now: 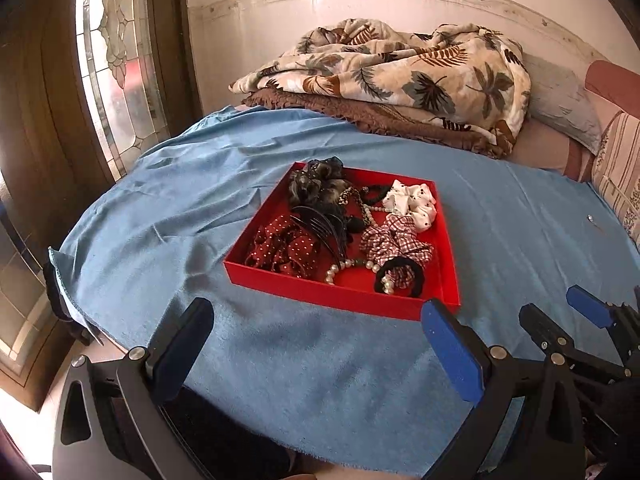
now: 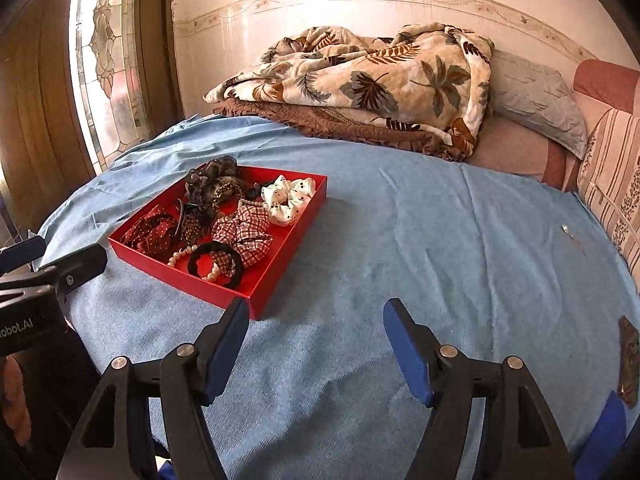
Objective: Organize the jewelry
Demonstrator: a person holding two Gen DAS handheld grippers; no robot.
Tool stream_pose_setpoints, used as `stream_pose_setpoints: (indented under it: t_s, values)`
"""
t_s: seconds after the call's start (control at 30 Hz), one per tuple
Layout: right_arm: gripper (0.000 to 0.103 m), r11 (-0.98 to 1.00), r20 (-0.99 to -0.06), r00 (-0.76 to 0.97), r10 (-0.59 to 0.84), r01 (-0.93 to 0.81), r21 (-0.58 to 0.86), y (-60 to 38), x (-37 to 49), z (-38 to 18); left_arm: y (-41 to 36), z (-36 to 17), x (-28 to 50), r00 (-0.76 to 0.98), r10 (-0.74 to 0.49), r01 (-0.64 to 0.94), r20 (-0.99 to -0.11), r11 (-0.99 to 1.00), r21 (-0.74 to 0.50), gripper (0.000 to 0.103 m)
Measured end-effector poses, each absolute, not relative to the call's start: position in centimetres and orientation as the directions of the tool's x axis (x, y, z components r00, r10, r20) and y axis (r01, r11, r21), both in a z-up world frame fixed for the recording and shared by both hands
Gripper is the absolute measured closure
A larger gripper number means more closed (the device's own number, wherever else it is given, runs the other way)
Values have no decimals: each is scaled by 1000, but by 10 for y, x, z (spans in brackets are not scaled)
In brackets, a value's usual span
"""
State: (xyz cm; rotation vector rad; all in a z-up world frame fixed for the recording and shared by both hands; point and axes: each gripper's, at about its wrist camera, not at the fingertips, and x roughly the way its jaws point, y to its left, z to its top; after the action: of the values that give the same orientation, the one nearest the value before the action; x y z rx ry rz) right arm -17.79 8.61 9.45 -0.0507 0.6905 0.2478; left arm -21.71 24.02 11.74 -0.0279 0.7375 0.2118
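Observation:
A red tray (image 1: 340, 294) (image 2: 276, 276) lies on the blue cloth and holds several hair items: a white scrunchie (image 1: 414, 204) (image 2: 290, 198), a checked scrunchie (image 1: 394, 242) (image 2: 244, 236), a black hair tie (image 1: 400, 276) (image 2: 216, 264), a red dotted scrunchie (image 1: 286, 250) (image 2: 154, 232), a pearl string (image 1: 334, 272) (image 2: 180, 256), a dark comb (image 1: 324, 228). My left gripper (image 1: 316, 338) is open and empty, just before the tray's near edge. My right gripper (image 2: 316, 334) is open and empty, to the right of the tray's near corner. A small silver piece (image 1: 591, 219) (image 2: 566, 229) lies on the cloth far right.
The blue cloth (image 1: 200, 208) (image 2: 440, 240) covers the bed. A leaf-print blanket (image 1: 400, 76) (image 2: 360, 80) and pillows (image 2: 536, 100) are piled at the back. A stained-glass door (image 1: 116, 60) stands at the left. A patterned cushion (image 2: 616, 200) lies at the right edge.

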Motion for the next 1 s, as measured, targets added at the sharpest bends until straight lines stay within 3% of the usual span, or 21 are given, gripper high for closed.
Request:
stream_pose_setpoints:
  t_s: [1.0]
  values:
    - [22, 977, -669, 725, 167, -211, 16, 97, -177, 88, 249, 108, -216, 702, 128, -182, -701, 983, -4, 0]
